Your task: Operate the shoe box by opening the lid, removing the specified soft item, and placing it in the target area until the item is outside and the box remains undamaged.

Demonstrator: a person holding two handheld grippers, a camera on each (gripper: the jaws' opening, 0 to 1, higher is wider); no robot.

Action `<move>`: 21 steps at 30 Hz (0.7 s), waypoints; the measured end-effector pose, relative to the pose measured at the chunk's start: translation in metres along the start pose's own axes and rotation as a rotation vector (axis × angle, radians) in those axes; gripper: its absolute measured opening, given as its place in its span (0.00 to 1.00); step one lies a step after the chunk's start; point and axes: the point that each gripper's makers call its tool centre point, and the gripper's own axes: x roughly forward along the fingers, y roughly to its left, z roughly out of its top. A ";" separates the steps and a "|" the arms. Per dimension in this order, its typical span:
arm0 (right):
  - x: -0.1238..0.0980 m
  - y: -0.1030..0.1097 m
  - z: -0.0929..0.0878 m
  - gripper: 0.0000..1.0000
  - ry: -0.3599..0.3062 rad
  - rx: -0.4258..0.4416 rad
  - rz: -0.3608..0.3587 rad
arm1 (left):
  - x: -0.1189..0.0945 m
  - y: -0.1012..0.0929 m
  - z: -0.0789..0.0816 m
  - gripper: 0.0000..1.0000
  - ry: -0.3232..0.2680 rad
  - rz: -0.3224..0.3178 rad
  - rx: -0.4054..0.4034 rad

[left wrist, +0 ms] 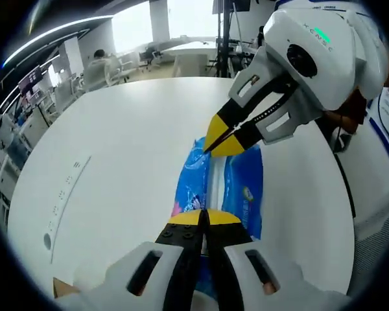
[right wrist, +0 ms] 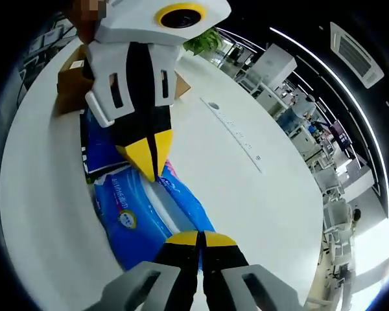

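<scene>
A soft blue plastic pack with a white stripe stretches between my two grippers over the white table. My left gripper is shut on its near edge. My right gripper comes in from the upper right and is shut on the far edge. In the right gripper view the blue pack runs from my right gripper, shut on it, up to my left gripper, also shut on it. The brown cardboard shoe box sits behind the left gripper; one corner of the box shows low at left.
The round white table has a cable slot with small marks across it. Desks, chairs and screens fill the office beyond. A green plant stands past the table's far side. A person's hand holds the right gripper.
</scene>
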 end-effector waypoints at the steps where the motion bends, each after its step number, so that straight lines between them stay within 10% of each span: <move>1: 0.000 0.001 0.000 0.00 0.002 -0.001 0.002 | 0.000 0.000 0.000 0.00 0.001 0.000 0.002; 14: -0.005 0.005 0.005 0.04 -0.011 0.069 0.027 | -0.009 -0.002 0.012 0.07 -0.042 0.022 -0.023; 21: -0.013 0.003 0.016 0.22 -0.054 0.139 0.034 | -0.018 -0.006 0.015 0.17 -0.057 0.030 -0.038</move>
